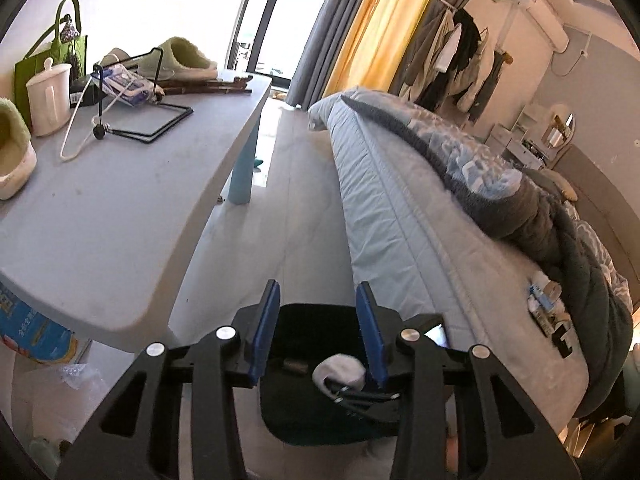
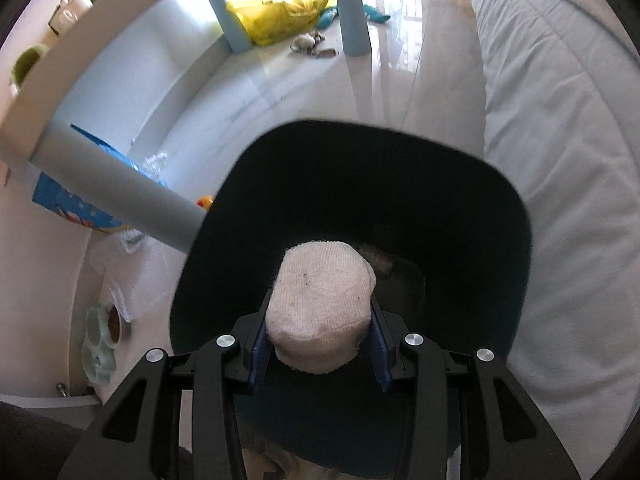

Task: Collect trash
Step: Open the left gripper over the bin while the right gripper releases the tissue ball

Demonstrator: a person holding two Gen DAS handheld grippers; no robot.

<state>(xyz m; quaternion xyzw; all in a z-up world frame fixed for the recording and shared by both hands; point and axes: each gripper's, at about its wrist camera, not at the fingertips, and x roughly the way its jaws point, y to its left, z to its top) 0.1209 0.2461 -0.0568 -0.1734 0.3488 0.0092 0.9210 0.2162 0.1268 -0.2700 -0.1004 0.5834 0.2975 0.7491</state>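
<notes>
Right gripper (image 2: 320, 334) clamps a dirty white sock (image 2: 322, 308) directly over the dark bin (image 2: 500, 216); release pending. Left gripper (image 1: 318, 330) holds nothing, jaws partly apart. Still uncollected: floor litter (image 2: 314, 46) at 12 o'clock under the table (image 1: 120, 208).

we look along left gripper (image 1: 318, 300), blue pads apart, nothing between them. below it: dark bin (image 1: 320, 412) on floor, right gripper (image 1: 340, 376) over bin mouth gripping white sock (image 1: 340, 368). left: grey table (image 1: 120, 208) with white jar (image 1: 48, 96), green bag (image 1: 52, 56), black wire stand (image 1: 152, 120), slippers (image 1: 180, 60). right: bed (image 1: 400, 208) with rumpled blue-grey blanket (image 1: 500, 184). far: yellow curtain (image 1: 380, 28), clothes on wall hooks (image 1: 456, 60).
</notes>
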